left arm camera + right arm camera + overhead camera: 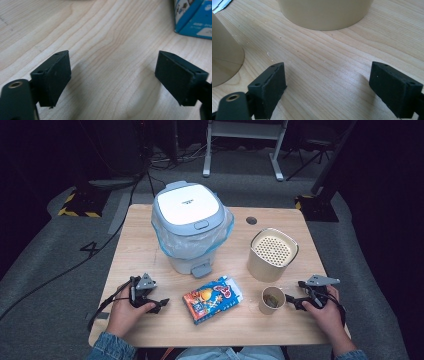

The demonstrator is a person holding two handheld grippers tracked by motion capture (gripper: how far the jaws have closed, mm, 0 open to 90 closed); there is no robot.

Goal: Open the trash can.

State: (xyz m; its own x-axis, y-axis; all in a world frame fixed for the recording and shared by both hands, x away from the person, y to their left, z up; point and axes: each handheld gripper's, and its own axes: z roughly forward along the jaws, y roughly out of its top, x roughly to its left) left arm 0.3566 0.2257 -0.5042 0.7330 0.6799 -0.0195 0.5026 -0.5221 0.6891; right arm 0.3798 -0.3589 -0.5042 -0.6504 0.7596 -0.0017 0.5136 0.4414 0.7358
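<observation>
My left gripper [161, 304] rests low over the table near its front left, jaws wide apart and nothing between them; its black pads [51, 77] frame bare wood. A colourful blue carton [212, 299] lies flat just to its right, and its corner [193, 17] shows at the top right of the left gripper view. My right gripper [291, 301] sits at the front right, open and empty, pads [268, 88] over bare wood. A small paper cup [272, 299] stands just left of it, seen as a tan wall [223, 61].
A white lidded bin [190, 222] with a plastic liner stands at the table's back middle. A beige canister [272, 254] with a perforated top, its base [324, 13] close ahead of the right gripper, stands behind the cup. A round hole [251, 220] marks the tabletop.
</observation>
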